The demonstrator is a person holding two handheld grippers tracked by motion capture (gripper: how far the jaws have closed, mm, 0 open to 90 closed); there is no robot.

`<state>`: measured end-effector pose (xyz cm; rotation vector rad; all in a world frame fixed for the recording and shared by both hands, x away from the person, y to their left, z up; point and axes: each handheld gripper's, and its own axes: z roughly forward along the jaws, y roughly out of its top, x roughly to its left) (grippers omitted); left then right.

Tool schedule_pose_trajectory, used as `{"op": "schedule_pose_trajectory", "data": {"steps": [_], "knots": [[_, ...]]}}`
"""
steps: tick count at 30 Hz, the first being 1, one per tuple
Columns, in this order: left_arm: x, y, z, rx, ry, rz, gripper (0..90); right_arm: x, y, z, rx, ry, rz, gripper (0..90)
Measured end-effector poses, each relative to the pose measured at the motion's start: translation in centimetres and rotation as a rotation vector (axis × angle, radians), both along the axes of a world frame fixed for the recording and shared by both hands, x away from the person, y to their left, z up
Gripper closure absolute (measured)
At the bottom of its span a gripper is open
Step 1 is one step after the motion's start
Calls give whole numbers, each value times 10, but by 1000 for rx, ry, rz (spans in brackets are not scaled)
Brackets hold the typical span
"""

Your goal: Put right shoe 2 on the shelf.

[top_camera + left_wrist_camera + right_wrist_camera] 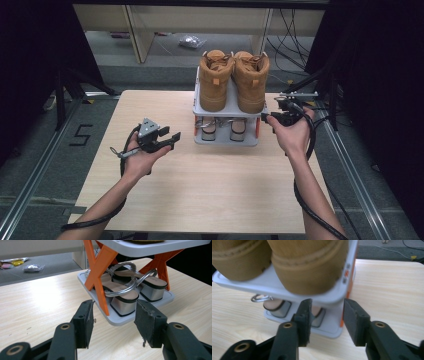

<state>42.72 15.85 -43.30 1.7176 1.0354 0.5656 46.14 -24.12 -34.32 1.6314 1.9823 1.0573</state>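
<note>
Standing mid-bench: two-tier shoe rack, tan boots on top, silver sandals beneath. Right of rack, right claw spread, empty, close by the shelf corner. Left of rack, left claw spread, empty. Risk: nudging that corner, tipping the top-heavy boots.

Both forearms reach in from the bottom. The left hand holds the left gripper with jaws apart, nothing between them. The right hand holds the right gripper, jaws apart too.
</note>
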Motion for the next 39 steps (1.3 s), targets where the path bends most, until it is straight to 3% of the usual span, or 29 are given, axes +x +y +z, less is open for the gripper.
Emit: {"op": "schedule_pose_trajectory", "data": {"steps": [1, 2, 5, 6, 8, 9, 11, 12, 15, 16, 19, 21, 22, 24, 34, 38, 39], "knots": [[-1, 2, -2, 3, -2, 3, 479, -3, 0, -2, 16, 7, -11, 579], [-2, 2, -3, 4, -3, 4, 476, -6, -4, -9, -8, -2, 3, 573], [-5, 5, -5, 9, -10, 9, 470, -13, -9, -17, 3, 16, -8, 562], [-7, 5, -6, 3, -12, 11, 468, -14, -13, -22, -22, 5, 2, 555], [-9, 6, -8, 3, -13, 10, 467, -19, -17, -28, -9, 9, -5, 550], [-11, 7, -9, 5, -14, 12, 467, -20, -20, -30, -29, 4, 12, 548], [-13, 7, -11, 4, -15, 8, 465, -26, -20, -34, 9, 16, -18, 548], [-14, 8, -12, 6, -14, 8, 464, -28, -26, -39, -15, -20, 12, 546], [-17, 10, -15, 5, -25, 9, 461, -35, -32, -46, -9, -7, 13, 536], [-19, 11, -16, 12, -20, 14, 460, -37, -36, -50, -29, -18, 15, 534], [-22, 15, -21, 17, -23, 24, 459, -44, -44, -59, -4, 1, 3, 531], [-25, 18, -25, 16, -20, 29, 457, -47, -47, -65, -13, 10, -22, 528], [-26, 19, -27, 11, -23, 26, 457, -50, -51, -69, 2, 10, -3, 526], [-27, 20, -29, 15, -18, 35, 455, -56, -52, -75, 24, 37, -45, 523], [-41, 32, -48, 18, -21, 68, 446, -77, -66, -105, 39, -14, -49, 507], [-45, 38, -56, 6, -19, 93, 444, -86, -72, -119, 29, 32, -71, 490], [-46, 40, -58, 9, -19, 103, 443, -86, -72, -123, 38, 22, -71, 487]]}}
